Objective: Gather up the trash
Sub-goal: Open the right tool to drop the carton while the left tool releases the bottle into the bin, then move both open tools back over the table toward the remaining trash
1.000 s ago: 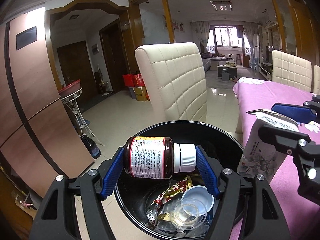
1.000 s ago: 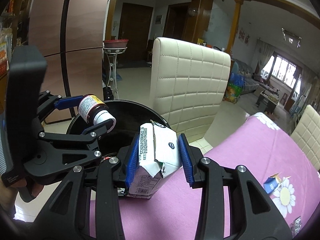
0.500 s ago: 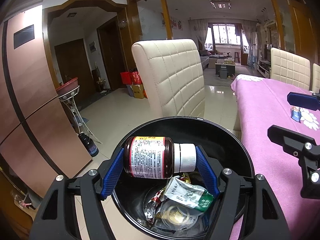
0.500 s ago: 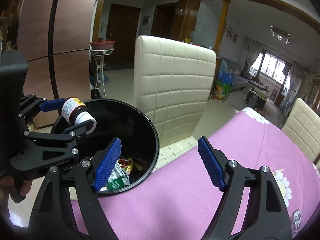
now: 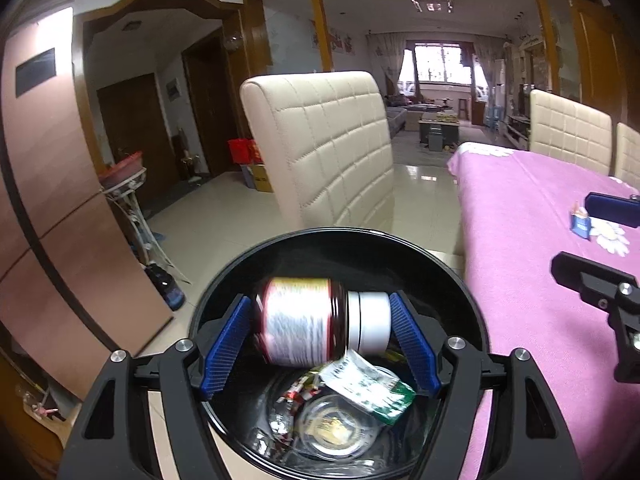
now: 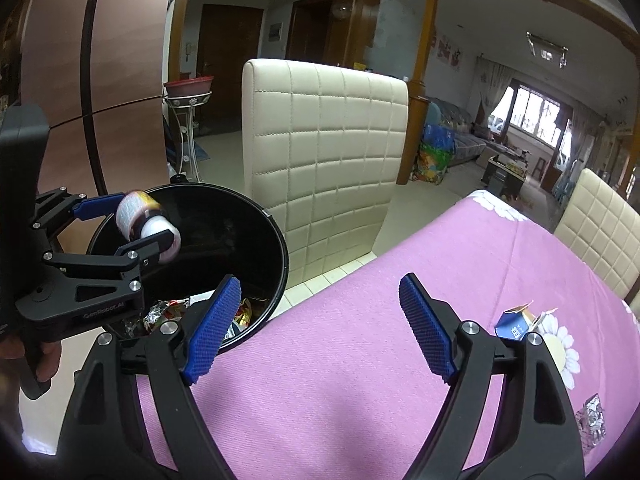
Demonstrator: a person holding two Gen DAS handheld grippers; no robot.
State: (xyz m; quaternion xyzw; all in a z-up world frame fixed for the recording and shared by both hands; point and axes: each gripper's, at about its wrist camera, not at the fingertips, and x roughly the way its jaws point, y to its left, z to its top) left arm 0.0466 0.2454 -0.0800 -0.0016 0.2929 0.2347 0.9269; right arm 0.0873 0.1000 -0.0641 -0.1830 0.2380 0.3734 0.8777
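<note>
Room: dining area, pink tablecloth (image 6: 360, 360) lying at 3 o'clock of black bin (image 5: 460, 280).
Left gripper (image 5: 320, 336): jaws just widening, blurred pill bottle (image 5: 304, 320) slipping between.
Right gripper (image 6: 320, 324): spreading wide, empty.

Daylight from the far window (image 5: 439, 67) lights the room evenly, glaring off the floor tiles (image 5: 420, 172); fisheye distortion bends walls and darkens the corners, soft shadows lie across the pink tabletop (image 6: 360, 360), and the bottle (image 5: 316, 320) is smeared by motion blur
</note>
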